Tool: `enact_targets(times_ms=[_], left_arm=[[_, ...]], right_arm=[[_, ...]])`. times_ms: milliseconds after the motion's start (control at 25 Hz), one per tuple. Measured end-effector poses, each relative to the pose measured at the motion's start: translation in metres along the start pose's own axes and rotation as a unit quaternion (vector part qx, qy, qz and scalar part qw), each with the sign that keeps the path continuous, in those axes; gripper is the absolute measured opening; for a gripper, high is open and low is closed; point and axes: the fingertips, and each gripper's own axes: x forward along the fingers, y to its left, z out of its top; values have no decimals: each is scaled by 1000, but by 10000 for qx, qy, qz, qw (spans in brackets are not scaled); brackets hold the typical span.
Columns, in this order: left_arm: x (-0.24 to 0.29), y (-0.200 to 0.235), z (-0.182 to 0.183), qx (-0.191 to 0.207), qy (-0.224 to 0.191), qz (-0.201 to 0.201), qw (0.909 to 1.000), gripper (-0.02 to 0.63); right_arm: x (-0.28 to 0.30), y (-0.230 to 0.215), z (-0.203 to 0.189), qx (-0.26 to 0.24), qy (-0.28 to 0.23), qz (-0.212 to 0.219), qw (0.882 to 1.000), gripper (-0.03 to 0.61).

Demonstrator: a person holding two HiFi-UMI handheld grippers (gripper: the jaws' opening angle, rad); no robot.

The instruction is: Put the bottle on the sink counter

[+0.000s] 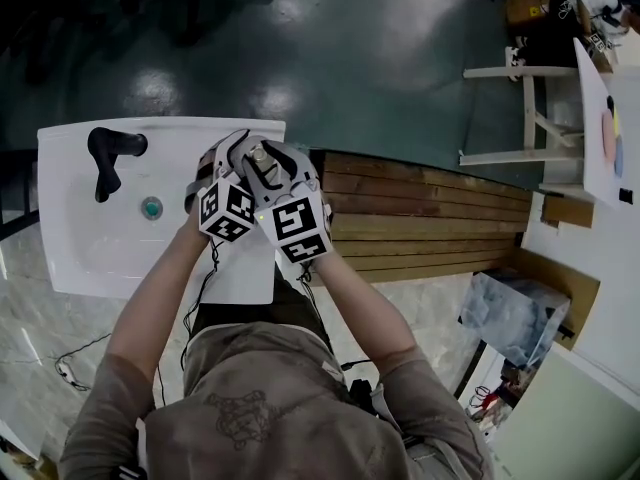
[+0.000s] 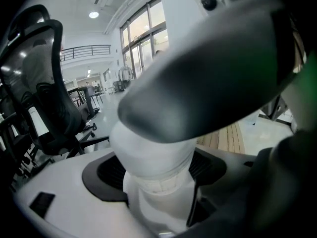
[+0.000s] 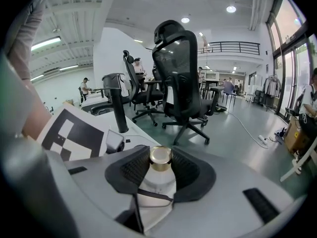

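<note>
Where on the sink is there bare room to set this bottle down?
Free: the flat white sink counter between the drain and the wooden slats, beneath the bottle. Crowded: the far-left corner, around the black faucet.

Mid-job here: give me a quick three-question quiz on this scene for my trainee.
1. True or false: the left hand-held gripper and the right hand-held gripper both grip the white bottle with the gold cap.
2. What colour is the curved faucet on the white sink? A black, B chrome, C gold.
3. Fill in: the slatted counter right of the sink is made of ______.
Key: 1 true; 2 A; 3 wood.
</note>
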Motion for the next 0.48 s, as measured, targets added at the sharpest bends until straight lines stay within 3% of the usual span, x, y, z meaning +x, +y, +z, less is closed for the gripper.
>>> enact_targets(times_ms=[480], left_arm=[[-30, 1, -31, -468, 264, 38, 9985, 341]], right_arm=[[6, 2, -7, -414, -104, -126, 9990, 140]])
